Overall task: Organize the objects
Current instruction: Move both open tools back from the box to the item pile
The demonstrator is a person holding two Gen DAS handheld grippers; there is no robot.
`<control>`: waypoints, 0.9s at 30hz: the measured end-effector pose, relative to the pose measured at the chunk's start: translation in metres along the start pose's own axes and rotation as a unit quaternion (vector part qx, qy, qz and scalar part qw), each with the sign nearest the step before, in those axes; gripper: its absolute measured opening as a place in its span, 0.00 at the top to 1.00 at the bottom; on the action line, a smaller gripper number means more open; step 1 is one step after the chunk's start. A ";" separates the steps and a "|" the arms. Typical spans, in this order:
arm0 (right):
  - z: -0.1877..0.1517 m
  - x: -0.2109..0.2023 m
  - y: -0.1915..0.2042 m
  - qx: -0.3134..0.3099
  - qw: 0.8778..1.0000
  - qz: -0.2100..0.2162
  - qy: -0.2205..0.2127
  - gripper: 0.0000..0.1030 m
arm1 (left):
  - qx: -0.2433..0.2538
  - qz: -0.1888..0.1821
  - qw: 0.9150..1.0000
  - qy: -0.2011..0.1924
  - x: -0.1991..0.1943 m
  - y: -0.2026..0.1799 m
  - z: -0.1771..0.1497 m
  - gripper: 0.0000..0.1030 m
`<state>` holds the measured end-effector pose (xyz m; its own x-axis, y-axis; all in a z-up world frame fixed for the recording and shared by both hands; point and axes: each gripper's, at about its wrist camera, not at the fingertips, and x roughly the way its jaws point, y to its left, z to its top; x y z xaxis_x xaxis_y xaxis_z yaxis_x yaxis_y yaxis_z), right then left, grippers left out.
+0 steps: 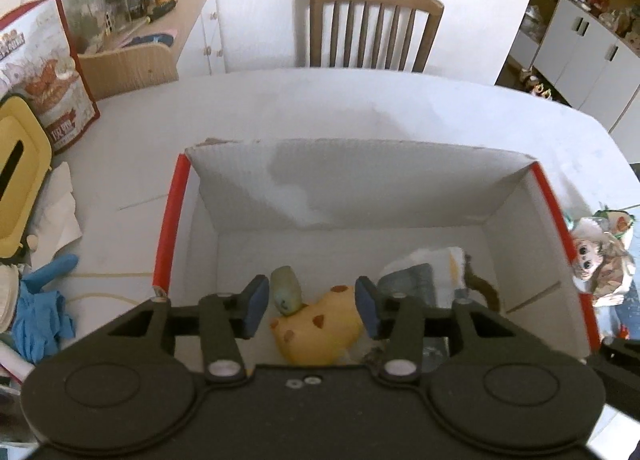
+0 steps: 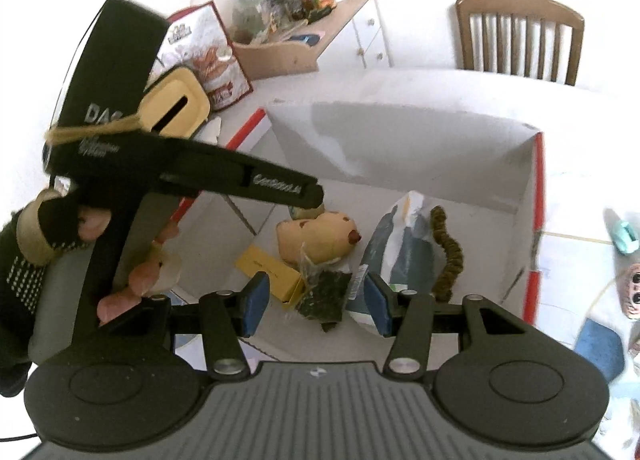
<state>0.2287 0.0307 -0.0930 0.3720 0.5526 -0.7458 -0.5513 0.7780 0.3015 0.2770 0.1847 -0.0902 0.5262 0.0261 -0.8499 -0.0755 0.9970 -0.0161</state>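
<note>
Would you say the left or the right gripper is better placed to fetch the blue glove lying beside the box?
Left. The blue glove lies left of the box, beside the open, empty left gripper. The right gripper, also open, hangs over the box interior, farther away.

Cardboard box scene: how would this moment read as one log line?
left gripper: open, over yellow plush | right gripper: open, empty | cardboard box: holds plush, bag, brown scrunchie

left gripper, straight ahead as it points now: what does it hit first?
Most likely the yellow plush toy, lying between the open pads of the left gripper on the floor of the cardboard box. A small green object sits beside it; depth is hard to judge.
</note>
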 end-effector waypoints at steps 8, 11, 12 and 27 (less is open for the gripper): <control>-0.003 -0.042 -0.008 0.019 0.999 0.006 -0.040 0.39 | 0.002 -0.009 0.999 -0.035 -0.033 -0.013 -0.009 0.48; -0.006 -0.056 -0.011 0.020 0.998 0.006 -0.054 0.36 | 0.004 -0.013 0.999 -0.048 -0.045 -0.019 -0.013 0.44; -0.007 -0.060 -0.011 0.020 0.998 0.007 -0.057 0.35 | 0.006 -0.015 0.999 -0.052 -0.048 -0.020 -0.014 0.42; -0.029 -0.124 -0.039 0.012 0.994 -0.004 -0.113 0.20 | 0.024 -0.023 0.995 -0.097 -0.091 -0.061 -0.032 0.21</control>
<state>0.1821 -0.0765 -0.0300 0.5355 0.5971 -0.5973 -0.5306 0.7881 0.3121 0.2065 0.1195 -0.0293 0.6828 -0.0110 -0.7305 -0.0098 0.9997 -0.0243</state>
